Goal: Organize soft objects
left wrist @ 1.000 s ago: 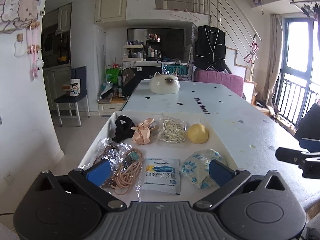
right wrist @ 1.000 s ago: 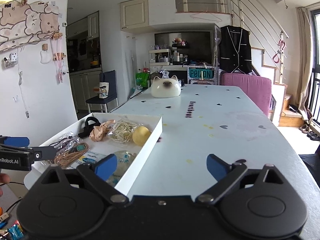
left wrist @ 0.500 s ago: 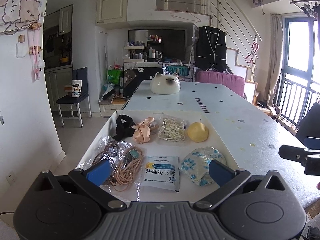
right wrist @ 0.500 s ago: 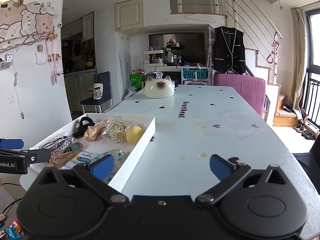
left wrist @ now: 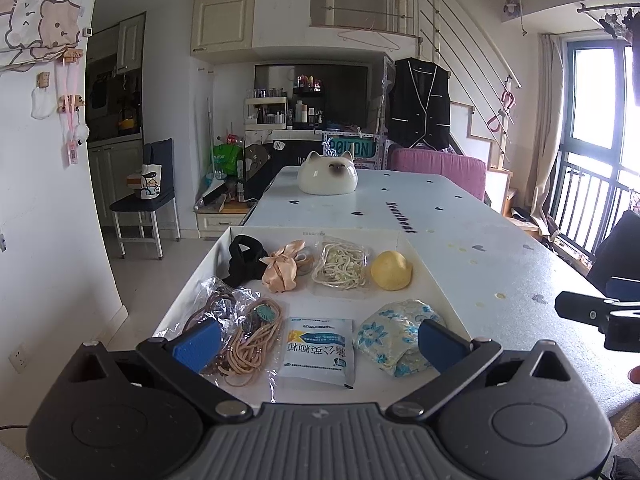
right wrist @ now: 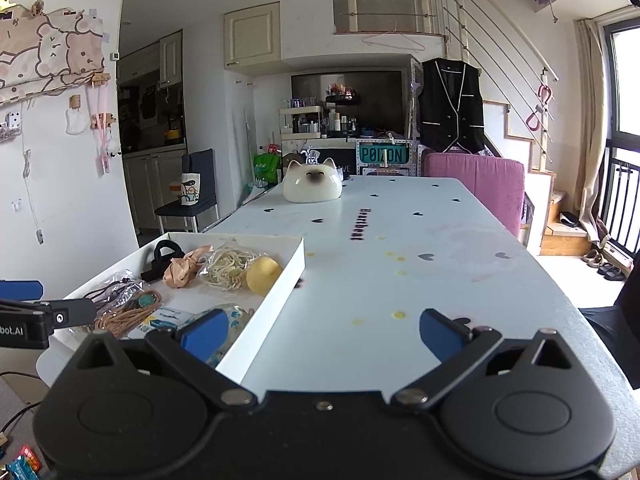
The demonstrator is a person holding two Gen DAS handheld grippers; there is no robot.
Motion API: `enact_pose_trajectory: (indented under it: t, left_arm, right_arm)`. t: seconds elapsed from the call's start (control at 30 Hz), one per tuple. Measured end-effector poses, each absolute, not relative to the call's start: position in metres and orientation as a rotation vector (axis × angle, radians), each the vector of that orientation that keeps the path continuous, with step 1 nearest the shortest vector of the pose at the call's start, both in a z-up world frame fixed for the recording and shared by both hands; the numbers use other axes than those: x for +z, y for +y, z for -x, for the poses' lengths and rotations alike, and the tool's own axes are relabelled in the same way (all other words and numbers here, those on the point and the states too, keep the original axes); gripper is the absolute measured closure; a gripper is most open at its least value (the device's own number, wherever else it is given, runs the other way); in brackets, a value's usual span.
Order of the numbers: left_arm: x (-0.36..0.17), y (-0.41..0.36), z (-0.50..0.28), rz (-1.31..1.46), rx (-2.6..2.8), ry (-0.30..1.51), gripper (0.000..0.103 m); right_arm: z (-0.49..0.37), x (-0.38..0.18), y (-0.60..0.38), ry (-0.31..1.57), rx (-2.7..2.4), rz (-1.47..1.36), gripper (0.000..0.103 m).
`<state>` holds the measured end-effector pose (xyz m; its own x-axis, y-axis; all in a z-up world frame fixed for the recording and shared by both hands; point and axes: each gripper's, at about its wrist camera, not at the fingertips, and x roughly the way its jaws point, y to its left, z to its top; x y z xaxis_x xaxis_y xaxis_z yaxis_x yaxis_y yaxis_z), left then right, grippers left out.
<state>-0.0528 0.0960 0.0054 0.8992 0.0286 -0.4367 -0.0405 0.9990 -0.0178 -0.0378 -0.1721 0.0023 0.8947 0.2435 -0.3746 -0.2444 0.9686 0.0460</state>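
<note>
A white tray [left wrist: 416, 248] lies on the near left of the table. It holds a black strap [left wrist: 244, 258], a pink satin bow [left wrist: 282, 272], a bag of cream cords [left wrist: 340, 266], a yellow sponge [left wrist: 391, 270], a bag of tan cords [left wrist: 248, 332], a white and blue packet [left wrist: 318, 350] and a blue floral cloth [left wrist: 394, 334]. My left gripper [left wrist: 316, 346] is open above the tray's near edge, empty. My right gripper [right wrist: 320, 332] is open and empty over the bare table, right of the tray [right wrist: 280, 284].
A white cat-shaped ceramic dish [left wrist: 327, 178] stands at the far end of the long pale table [left wrist: 460, 240]. A pink sofa [right wrist: 476, 184] is behind the table. A chair with a mug [left wrist: 146, 196] stands on the left by the wall.
Both grippers have shifted slightly, the left one pulling back a little from the tray. Both stay open and nothing in the tray has moved.
</note>
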Motion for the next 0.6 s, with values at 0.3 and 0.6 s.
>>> enact_pose_trajectory:
  t: [0.3,0.6]
  left_arm:
    - [0.0055,0.0959,0.0534,0.032,0.036,0.451,0.000]
    - [0.0056,0.0959,0.0535,0.032,0.036,0.452,0.000]
  right_arm:
    - [0.0382,0.0024,-0.1713,0.388,0.255,0.003,0.000]
    - [0.0382,0.0023,-0.1711,0.388,0.254,0.003,0.000]
